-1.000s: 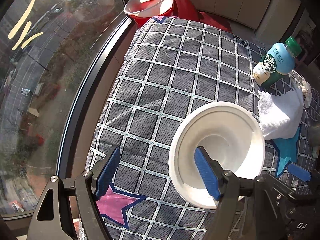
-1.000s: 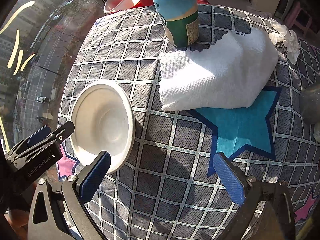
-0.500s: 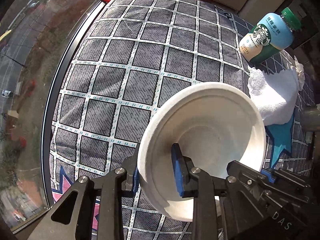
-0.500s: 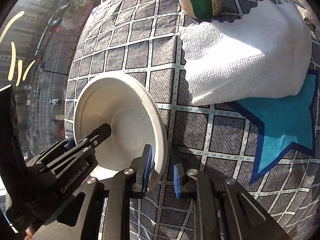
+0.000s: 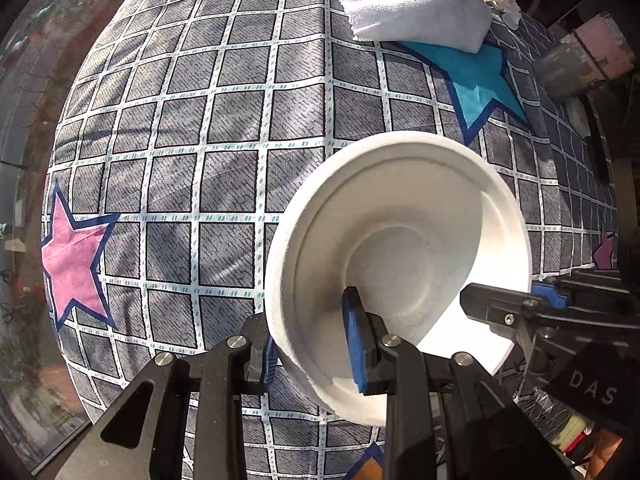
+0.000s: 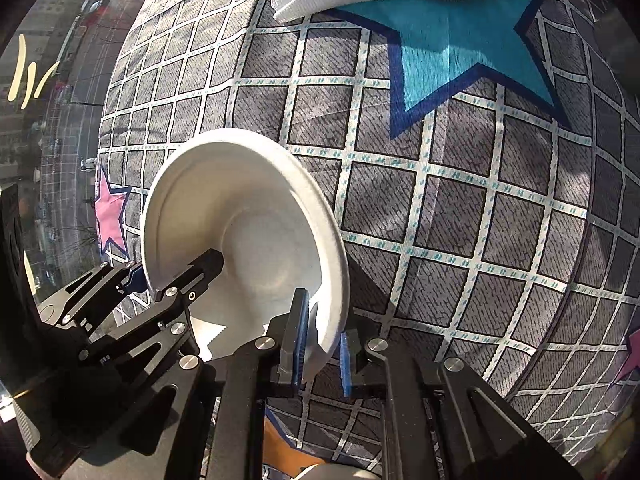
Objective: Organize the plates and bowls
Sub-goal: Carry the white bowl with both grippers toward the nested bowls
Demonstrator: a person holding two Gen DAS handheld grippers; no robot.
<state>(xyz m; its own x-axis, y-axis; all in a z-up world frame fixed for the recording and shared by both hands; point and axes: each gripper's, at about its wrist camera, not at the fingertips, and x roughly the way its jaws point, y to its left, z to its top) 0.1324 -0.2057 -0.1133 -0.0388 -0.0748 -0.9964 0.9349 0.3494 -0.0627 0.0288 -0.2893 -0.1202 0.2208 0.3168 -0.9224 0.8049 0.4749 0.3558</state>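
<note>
One white bowl (image 5: 400, 248) in view, no plates; it is raised and tilted above the checked cloth (image 5: 200, 128). My left gripper (image 5: 312, 340) and right gripper (image 6: 322, 344) are each clamped on its rim, opposite sides. It looks like light, thin moulded pulp, easily crushed, so I judge the rim the best hold.

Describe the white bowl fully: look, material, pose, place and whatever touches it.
The white bowl is a round, matte, disposable-looking piece, seemingly moulded paper pulp, with a wide flat rim, stepped wall and small flat bottom. It is empty and tilted above the checked tablecloth. Both claws pinch its rim, one blue pad inside, one outside: the left claw on one side, the right claw on the other. Whether it touches the cloth cannot be told.
</note>
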